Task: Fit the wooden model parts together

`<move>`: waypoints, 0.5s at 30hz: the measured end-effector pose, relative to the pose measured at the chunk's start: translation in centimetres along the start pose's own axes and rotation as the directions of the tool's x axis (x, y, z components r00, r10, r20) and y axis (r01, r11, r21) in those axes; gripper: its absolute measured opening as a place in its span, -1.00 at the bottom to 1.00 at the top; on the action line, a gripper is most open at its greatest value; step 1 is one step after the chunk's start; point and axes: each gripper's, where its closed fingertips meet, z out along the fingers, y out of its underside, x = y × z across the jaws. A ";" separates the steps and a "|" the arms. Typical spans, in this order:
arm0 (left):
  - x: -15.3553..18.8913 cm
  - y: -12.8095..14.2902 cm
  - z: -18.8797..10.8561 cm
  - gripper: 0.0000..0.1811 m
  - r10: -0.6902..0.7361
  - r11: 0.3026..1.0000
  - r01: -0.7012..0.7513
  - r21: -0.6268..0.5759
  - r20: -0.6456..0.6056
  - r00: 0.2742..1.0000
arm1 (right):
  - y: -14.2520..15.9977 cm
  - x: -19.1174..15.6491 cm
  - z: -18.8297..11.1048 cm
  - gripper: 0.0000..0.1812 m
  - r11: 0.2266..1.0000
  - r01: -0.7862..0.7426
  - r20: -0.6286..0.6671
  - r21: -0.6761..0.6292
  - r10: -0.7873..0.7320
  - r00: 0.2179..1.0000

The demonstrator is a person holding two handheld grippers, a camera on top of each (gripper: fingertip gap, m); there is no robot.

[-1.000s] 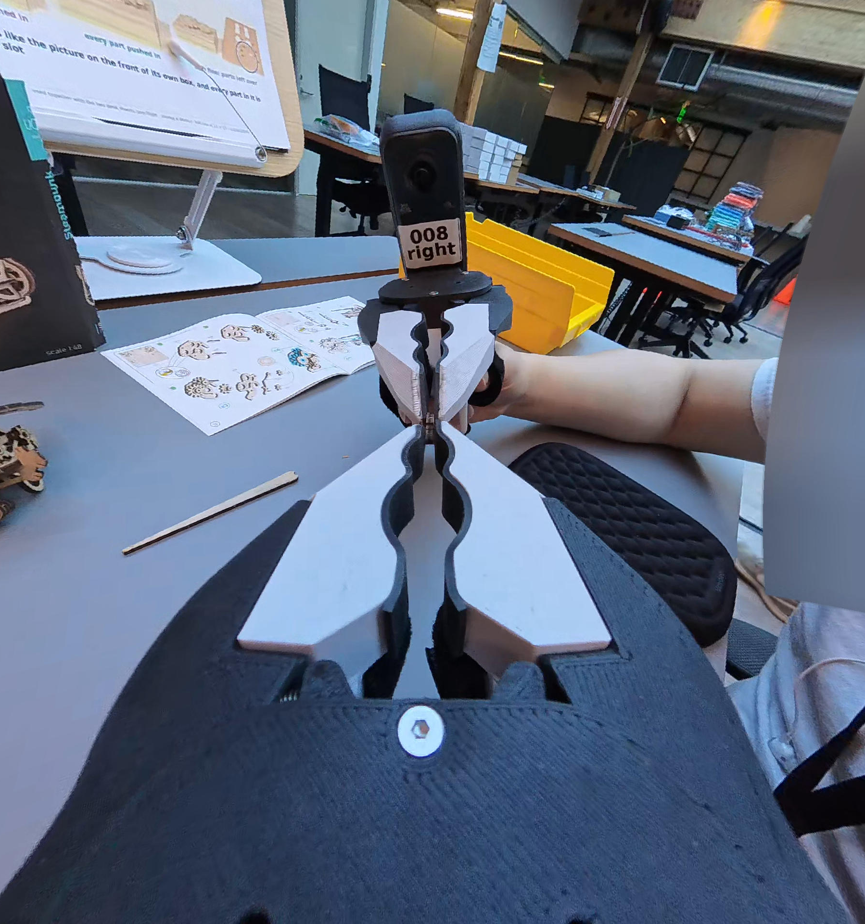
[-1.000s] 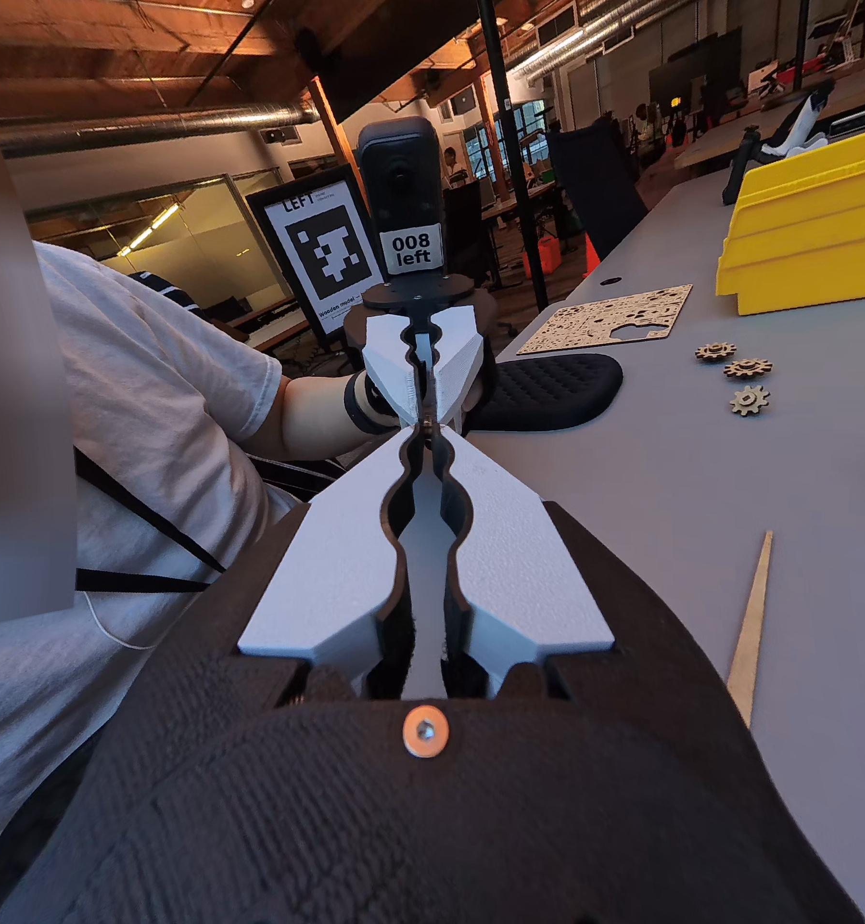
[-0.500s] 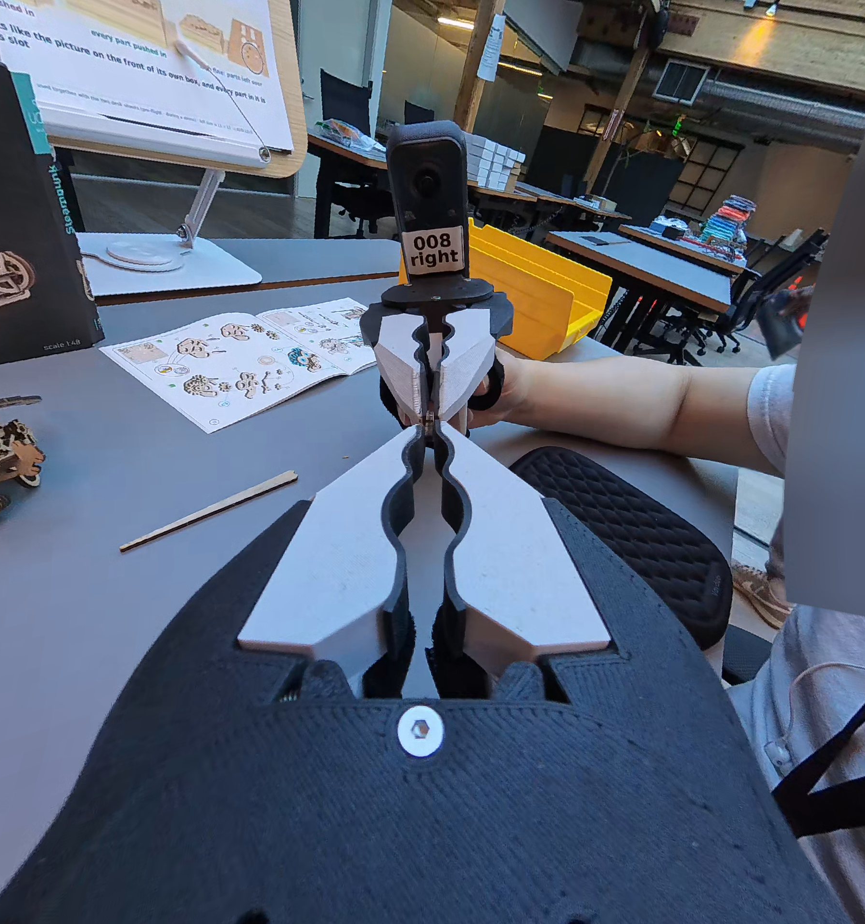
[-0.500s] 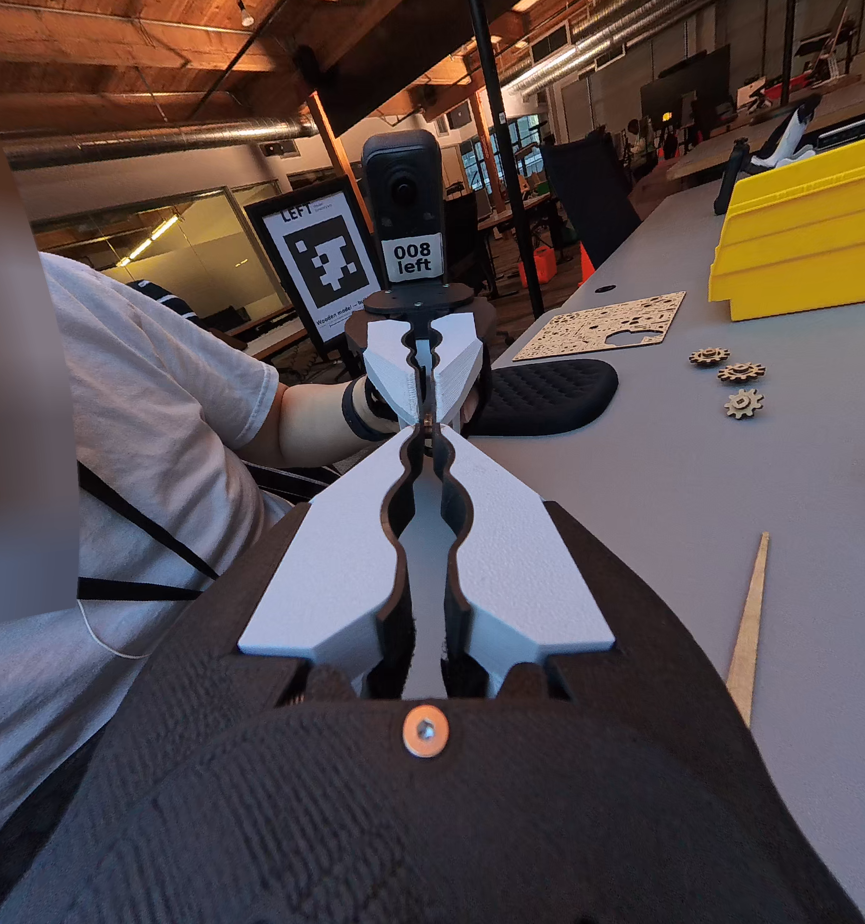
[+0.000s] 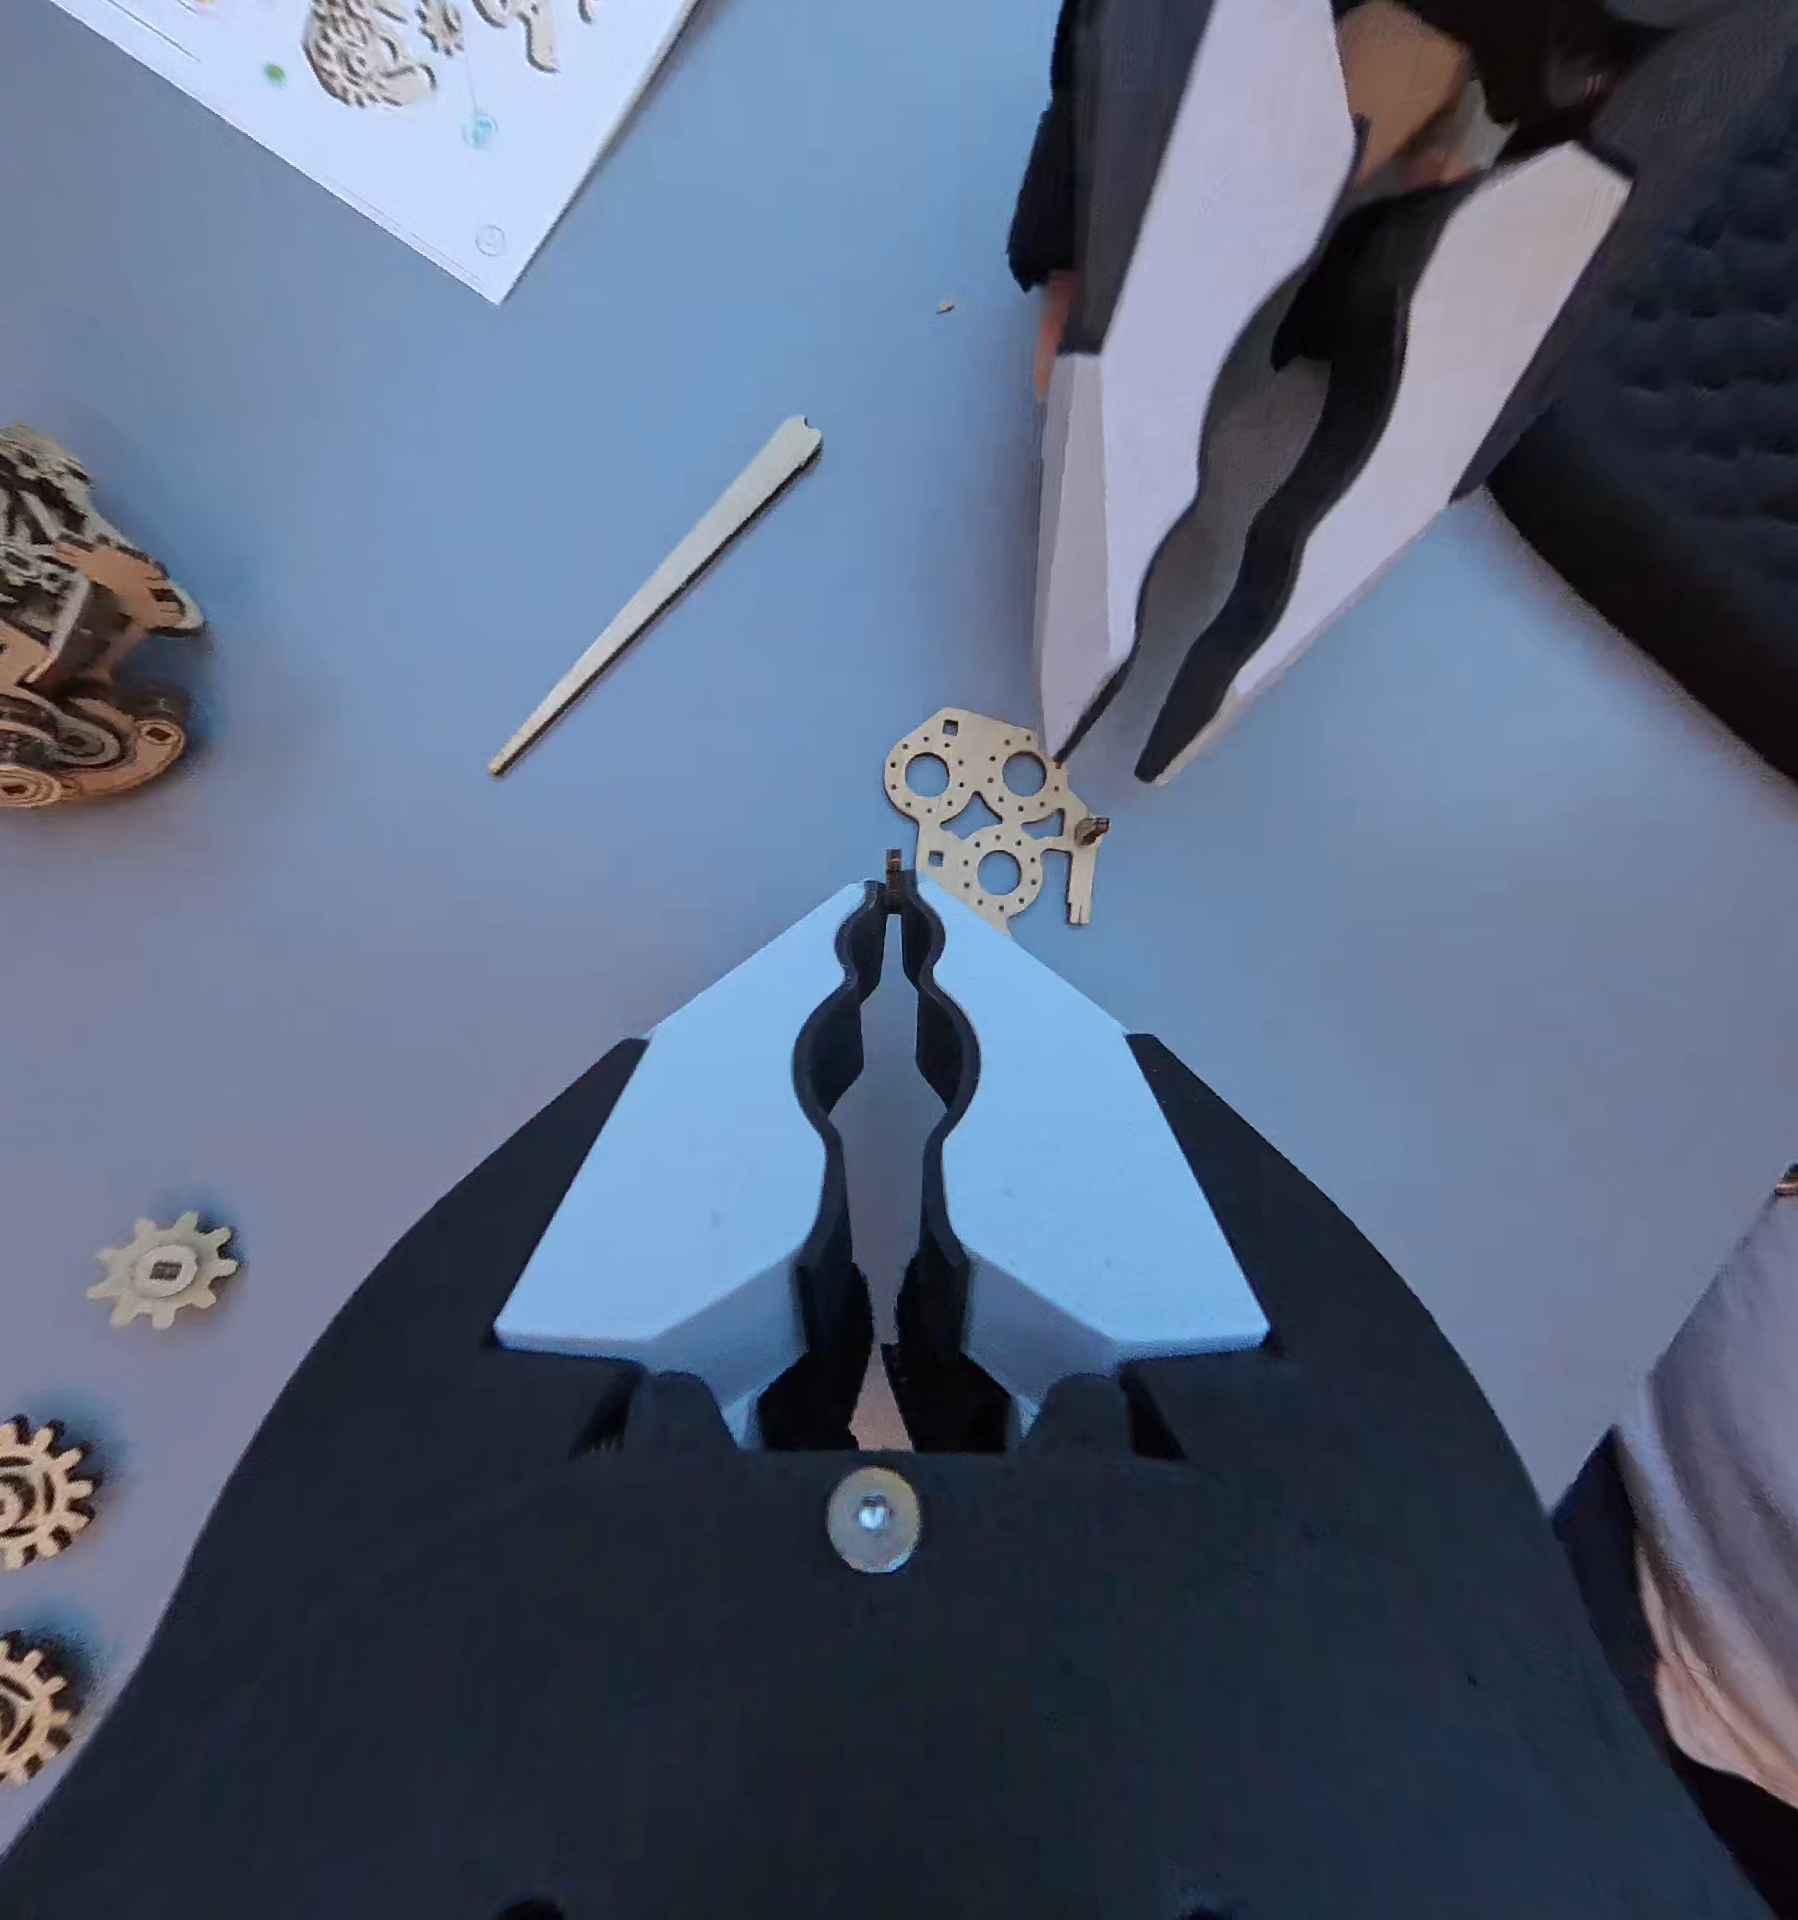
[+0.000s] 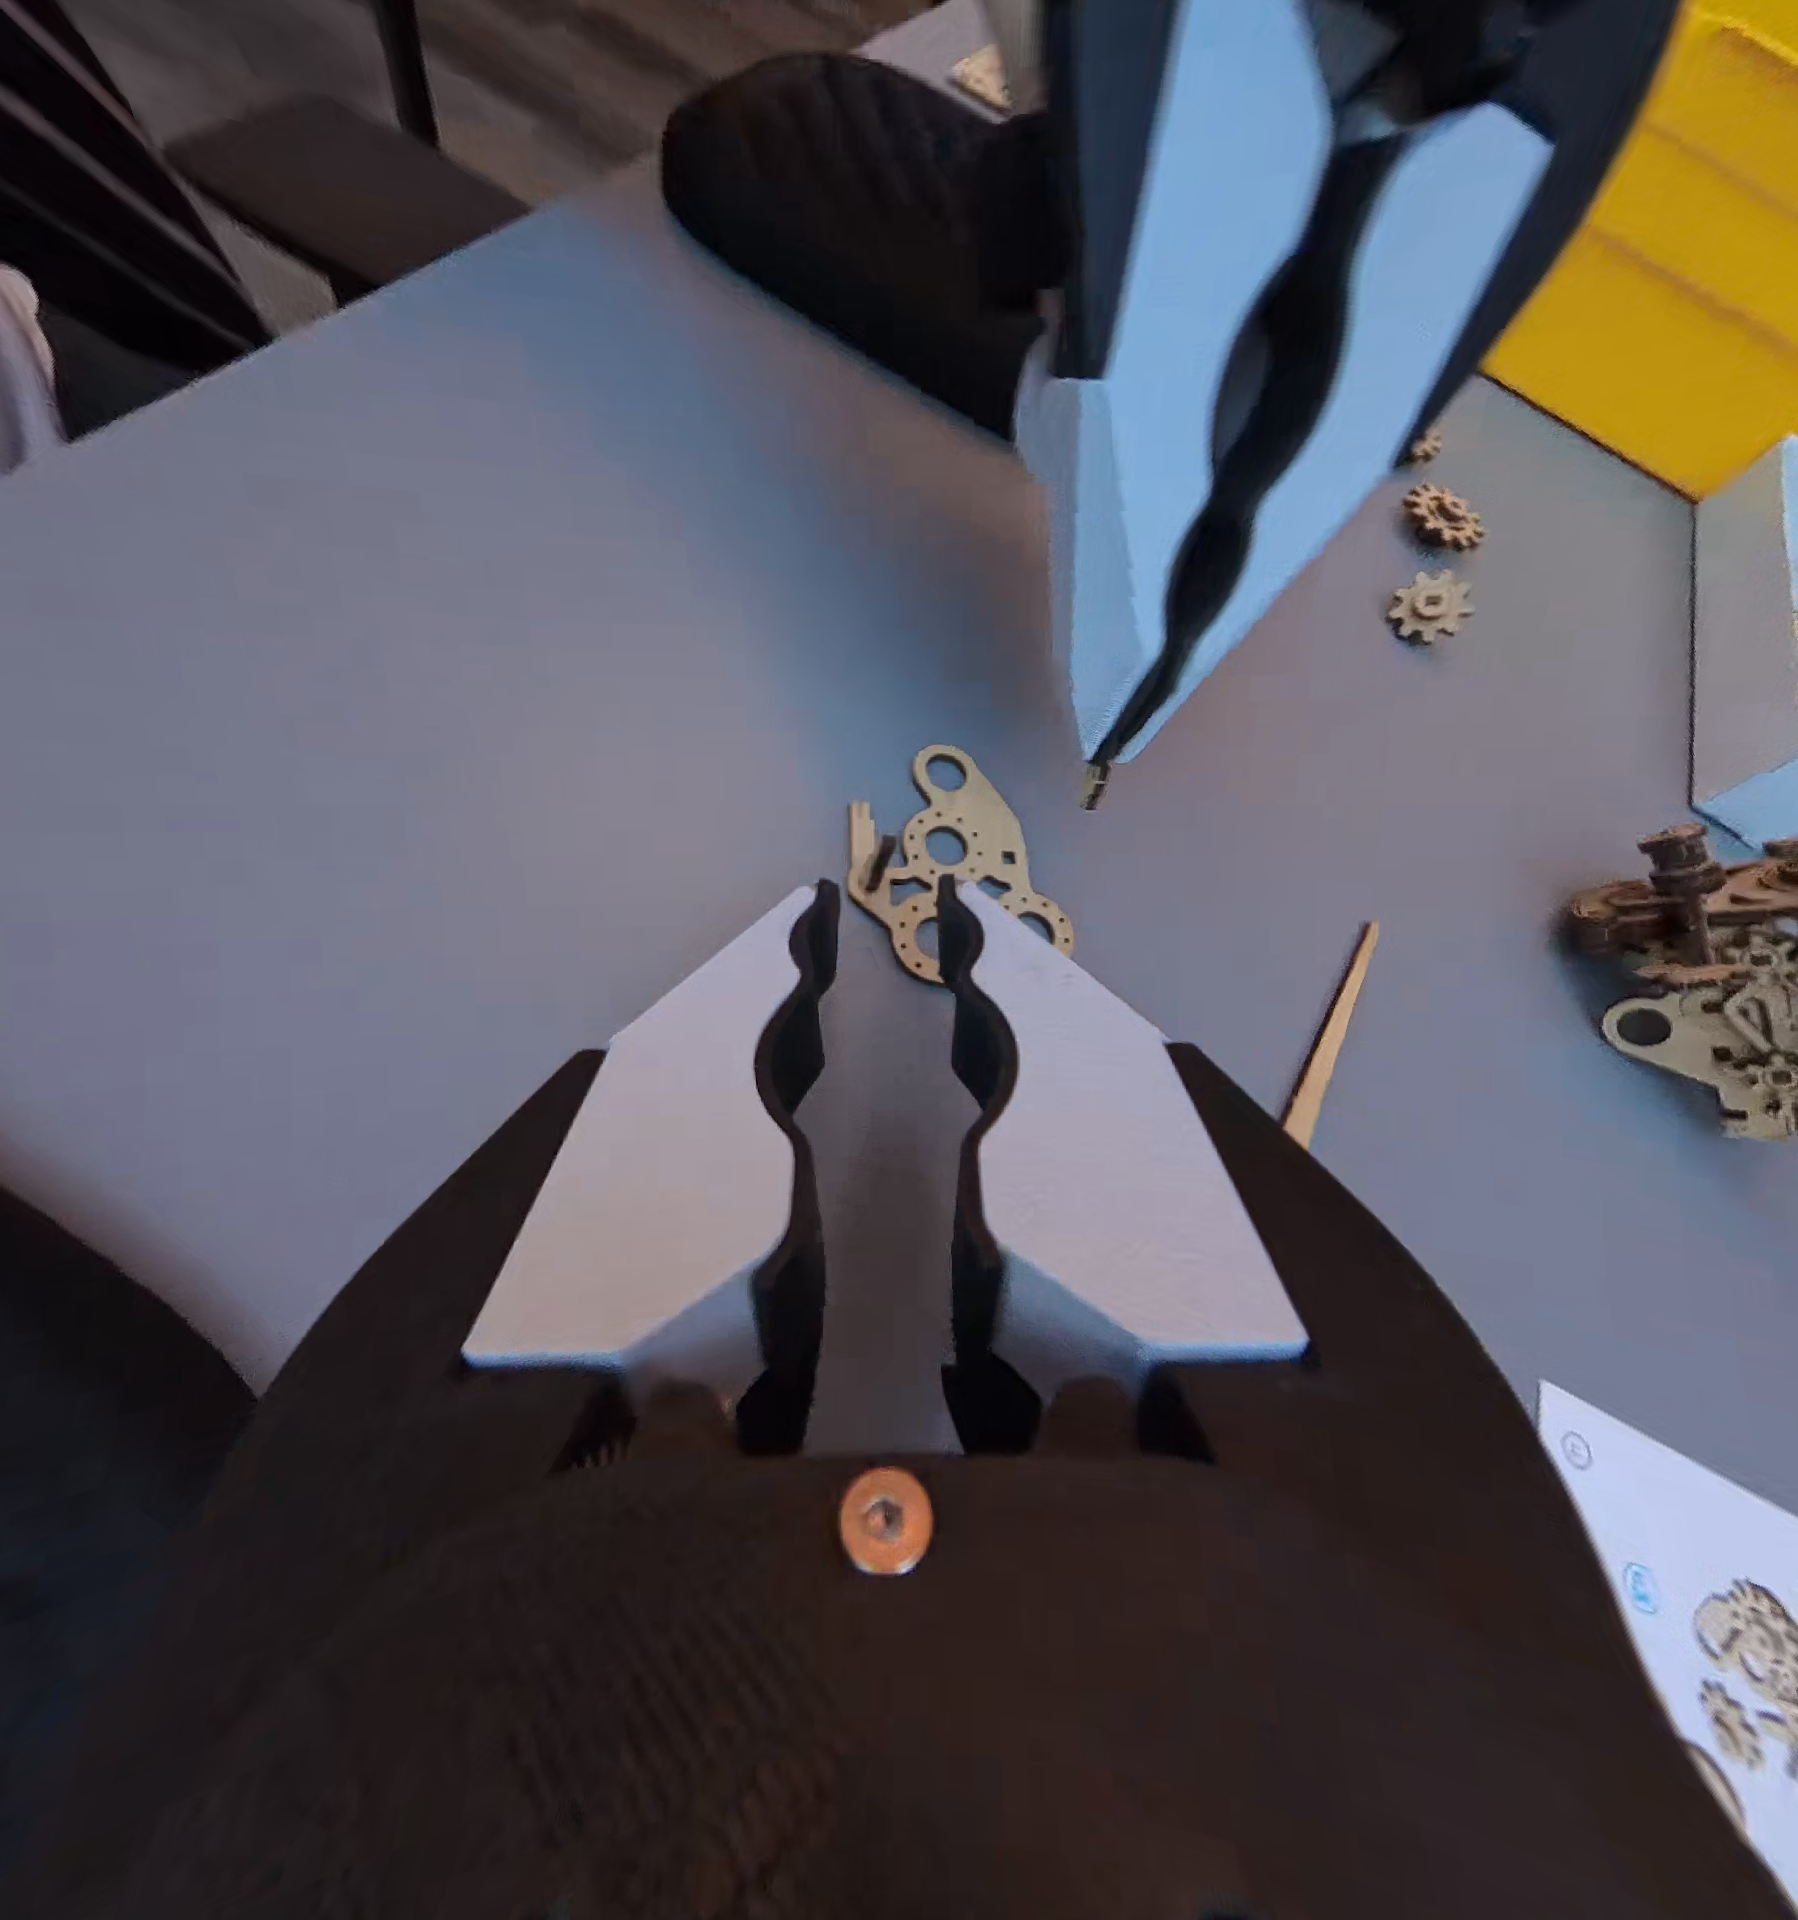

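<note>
A flat wooden plate (image 5: 988, 821) with round holes lies on the grey table; a small peg (image 5: 1090, 828) stands in its right edge. My left gripper (image 5: 893, 896) is shut on a tiny wooden peg (image 5: 893, 864), held just left of the plate. My right gripper (image 5: 1103, 764) is open and empty, tips just above the plate's far right corner. In the right wrist view the right gripper (image 6: 884, 896) hangs open over the plate (image 6: 962, 862), and the left gripper (image 6: 1108, 753) holds the peg (image 6: 1092, 792) to the plate's right.
A partly built wooden model (image 5: 33, 665) sits at the left, with three loose gears (image 5: 162, 1270) nearer. A thin wooden stick (image 5: 656, 597) lies behind the plate. An instruction booklet (image 5: 438, 114), a black wrist pad (image 5: 1705, 468), a yellow bin (image 6: 1705, 239) and a pale box (image 6: 1778, 644) surround them. Spacing between my two grippers at the tips: around 5 cm. It is some 8 cm from my left tips to the thin wooden stick (image 5: 656, 597). The right camera catches it too, in the right wrist view (image 6: 1317, 1070).
Both grippers were raised, shut and tip to tip; now both point down at the table. The right gripper has opened, and the plate lies on the table. The left stays shut.
</note>
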 end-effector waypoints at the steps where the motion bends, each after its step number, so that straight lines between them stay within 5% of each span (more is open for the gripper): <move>1: 0.1 -0.1 0.2 -0.99 -0.016 0.999 0.015 -0.031 -0.025 1.000 | 0.2 -0.5 0.1 -0.80 0.999 0.051 0.003 -0.016 -0.051 0.999; 5: 0.4 0.3 0.5 -0.99 0.031 0.989 -0.042 -0.144 -0.080 0.996 | 0.5 -0.7 0.3 -0.76 0.987 0.154 -0.028 -0.042 -0.155 0.988; 10: 0.9 0.7 0.9 -0.99 0.070 0.959 -0.102 -0.265 -0.126 0.990 | 0.8 0.4 0.5 -0.52 0.998 0.016 -0.022 -0.061 -0.017 1.000; 15: 0.9 0.7 1.3 -0.99 0.085 0.937 -0.128 -0.326 -0.143 0.986 | 0.9 0.3 0.6 -0.52 0.998 0.005 -0.008 -0.065 -0.006 1.000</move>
